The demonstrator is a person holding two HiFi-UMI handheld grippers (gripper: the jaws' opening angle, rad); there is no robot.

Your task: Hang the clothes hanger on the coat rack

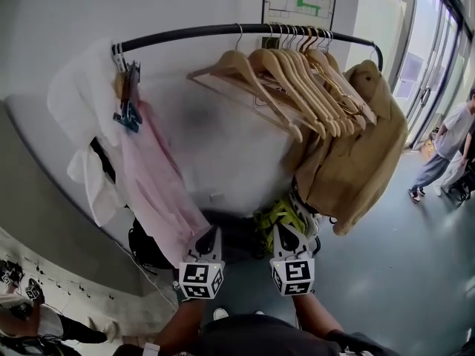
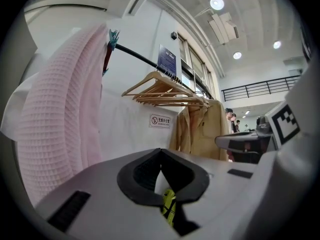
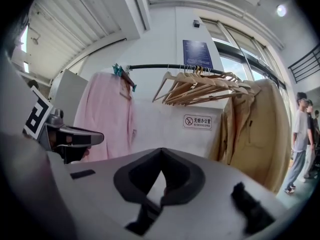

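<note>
**Grippers held low beneath the coat rack rail, jaws closed**

Both marker cubes sit at the bottom edge of the head view, below the coat rack rail (image 1: 223,30). The left gripper (image 1: 211,234) and right gripper (image 1: 285,232) point up toward it, well short of it. In the left gripper view the left gripper (image 2: 160,151) has its jaws pressed together at the tips with nothing pinched. The right gripper (image 3: 160,151) shows the same in its own view.

A cluster of wooden hangers (image 1: 297,73) hangs by its hooks from the right half of the rail. The hangers overlap too closely to count or to tell one from another. A tan coat (image 1: 356,154) hangs at the rail's right end, its own hanger hidden. At the rail's left end hang a white garment (image 1: 78,102) and a pink garment (image 1: 152,176), with a blue clip (image 1: 128,116) on the pink one.

Below the rail, a yellow-green object (image 1: 273,215) is mostly covered by the grippers and cannot be identified. A person (image 1: 445,143) stands right of the rail, cut by the frame edge.
</note>
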